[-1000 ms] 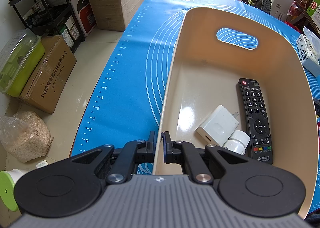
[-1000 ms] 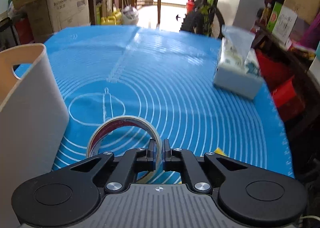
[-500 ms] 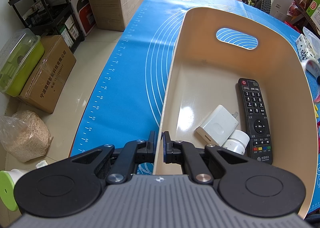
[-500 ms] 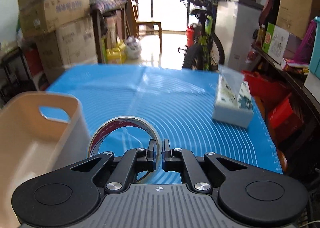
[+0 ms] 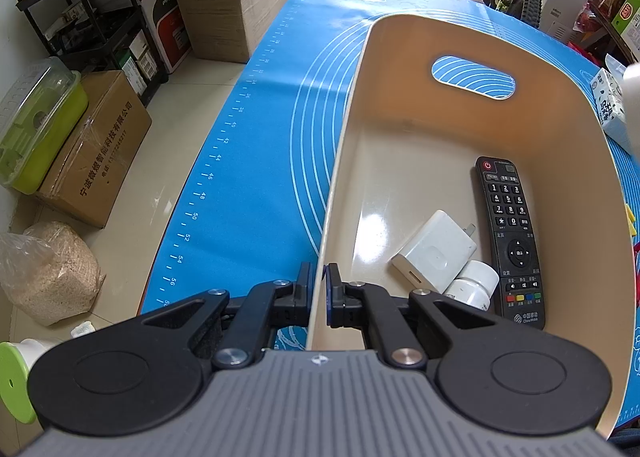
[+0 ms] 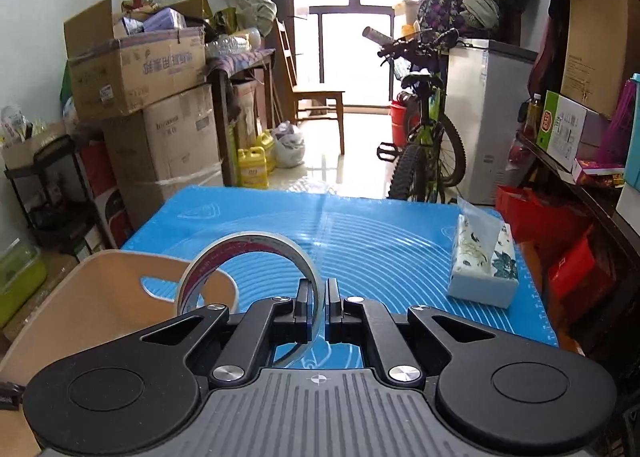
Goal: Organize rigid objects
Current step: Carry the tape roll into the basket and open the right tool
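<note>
A cream bin (image 5: 400,69) stands on the blue mat (image 5: 256,161). It holds a black remote (image 5: 510,241), a white charger (image 5: 434,253) and a small white bottle (image 5: 474,289). My left gripper (image 5: 318,293) is shut on the bin's near wall. My right gripper (image 6: 319,307) is shut on a roll of clear tape (image 6: 244,249) and holds it in the air above the mat, just right of the bin (image 6: 100,293).
A tissue box (image 6: 484,269) lies on the mat's right side; it also shows in the left wrist view (image 5: 608,105). Cardboard boxes (image 5: 92,149), a shelf and a bicycle (image 6: 424,145) stand around the table. The table edge runs along the left.
My right gripper has risen with the tape and tilted up, moving toward the bin's top. The left gripper and bin have not moved.
</note>
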`<state>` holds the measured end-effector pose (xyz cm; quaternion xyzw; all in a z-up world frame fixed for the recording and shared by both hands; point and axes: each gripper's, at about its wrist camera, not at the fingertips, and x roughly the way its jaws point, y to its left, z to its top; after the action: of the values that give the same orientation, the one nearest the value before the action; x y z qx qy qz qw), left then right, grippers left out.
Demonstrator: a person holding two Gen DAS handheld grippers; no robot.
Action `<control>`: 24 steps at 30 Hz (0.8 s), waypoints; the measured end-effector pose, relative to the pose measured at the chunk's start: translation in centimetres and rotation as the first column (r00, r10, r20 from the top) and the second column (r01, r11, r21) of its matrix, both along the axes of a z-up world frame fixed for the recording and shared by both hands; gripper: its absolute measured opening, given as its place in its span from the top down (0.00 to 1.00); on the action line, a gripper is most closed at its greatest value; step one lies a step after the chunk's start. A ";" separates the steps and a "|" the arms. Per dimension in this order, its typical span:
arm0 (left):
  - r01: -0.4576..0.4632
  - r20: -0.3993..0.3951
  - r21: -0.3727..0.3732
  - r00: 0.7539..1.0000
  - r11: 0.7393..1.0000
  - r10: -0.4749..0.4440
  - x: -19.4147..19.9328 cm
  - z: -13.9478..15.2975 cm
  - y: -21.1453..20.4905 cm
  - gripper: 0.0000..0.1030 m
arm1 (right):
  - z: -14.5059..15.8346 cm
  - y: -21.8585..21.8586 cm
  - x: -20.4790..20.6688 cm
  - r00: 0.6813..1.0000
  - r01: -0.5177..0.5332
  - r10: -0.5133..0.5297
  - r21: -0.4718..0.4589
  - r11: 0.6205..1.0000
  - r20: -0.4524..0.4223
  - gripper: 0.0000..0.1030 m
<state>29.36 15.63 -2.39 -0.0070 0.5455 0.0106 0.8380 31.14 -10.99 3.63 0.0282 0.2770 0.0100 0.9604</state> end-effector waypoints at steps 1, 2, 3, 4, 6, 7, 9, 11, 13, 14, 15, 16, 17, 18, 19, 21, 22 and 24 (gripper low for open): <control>0.000 0.000 0.000 1.000 1.000 0.000 0.0 0.0 0.0 0.93 | 0.3 0.2 -0.1 1.000 -0.011 0.011 0.002 1.000 0.006 0.84; 0.000 0.000 -0.001 1.000 1.000 0.000 0.0 0.0 0.0 0.93 | 0.6 0.6 -0.2 1.000 -0.023 0.023 0.005 1.000 0.010 0.84; 0.000 0.000 -0.001 1.000 1.000 0.000 0.0 0.0 0.0 0.93 | 0.8 1.0 -0.4 0.999 -0.039 0.039 0.008 0.999 0.013 0.84; -0.001 0.000 -0.001 1.000 1.000 0.001 0.0 0.0 0.0 0.93 | 1.1 1.6 -0.5 0.998 -0.056 0.056 0.009 0.998 0.013 0.84; 0.000 0.000 -0.001 1.000 1.000 0.000 0.0 0.0 0.0 0.93 | 1.2 2.8 -0.7 0.995 -0.097 0.096 0.010 0.995 0.010 0.84; 0.000 0.000 -0.001 1.000 1.000 0.000 0.0 0.0 0.0 0.93 | 1.2 3.5 -0.8 0.993 -0.118 0.118 0.008 0.993 0.005 0.84; 0.000 0.000 -0.001 1.000 1.000 0.000 0.0 0.0 0.0 0.93 | 0.7 5.2 -1.1 0.986 -0.164 0.163 -0.003 0.987 -0.015 0.84; 0.000 0.000 -0.001 1.000 1.000 0.000 0.0 0.0 0.0 0.92 | 0.0 6.8 -1.3 0.978 -0.208 0.207 -0.032 0.978 -0.036 0.84; 0.000 0.000 -0.001 1.000 1.000 0.000 0.0 0.0 0.0 0.92 | -0.6 8.4 -1.8 0.968 -0.248 0.245 -0.057 0.967 -0.059 0.84; 0.000 0.000 -0.001 1.000 1.000 0.000 0.0 0.0 0.0 0.92 | -1.0 9.0 -1.9 0.963 -0.263 0.259 -0.063 0.963 -0.071 0.84; 0.000 0.000 -0.001 1.000 1.000 0.000 0.0 0.0 0.0 0.93 | -1.3 9.5 -2.0 0.959 -0.275 0.269 -0.066 0.959 -0.084 0.84; 0.000 0.000 -0.002 1.000 1.000 0.000 0.0 0.0 0.0 0.93 | -1.7 10.0 -2.1 0.956 -0.285 0.278 -0.067 0.956 -0.098 0.84; 0.000 0.000 -0.001 1.000 1.000 0.000 0.0 0.0 0.0 0.93 | -2.0 10.4 -2.0 0.952 -0.293 0.285 -0.067 0.954 -0.114 0.84; 0.000 0.000 -0.001 1.000 1.000 0.000 0.0 0.0 0.0 0.93 | -2.3 10.6 -2.0 0.948 -0.301 0.290 -0.067 0.951 -0.132 0.84; 0.000 0.000 0.000 1.000 1.000 0.000 0.0 0.0 0.0 0.93 | -2.6 11.0 -1.9 0.943 -0.309 0.296 -0.069 0.948 -0.152 0.84; 0.000 0.000 -0.001 1.000 1.000 0.000 0.0 0.0 0.0 0.92 | -3.2 11.5 -1.8 0.936 -0.319 0.302 -0.076 0.945 -0.184 0.84; -0.001 0.000 -0.001 1.000 1.000 0.001 0.0 0.0 0.0 0.92 | -3.5 11.6 -1.8 0.932 -0.324 0.303 -0.081 0.943 -0.197 0.83; 0.000 0.000 0.000 1.000 1.000 0.000 0.0 0.0 0.0 0.92 | -4.0 11.8 -1.7 0.924 -0.333 0.309 -0.081 0.939 -0.224 0.81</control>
<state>29.38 15.59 -2.40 -0.0071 0.5455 0.0107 0.8380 29.41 0.79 -0.42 -0.0734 0.3770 0.1479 0.9114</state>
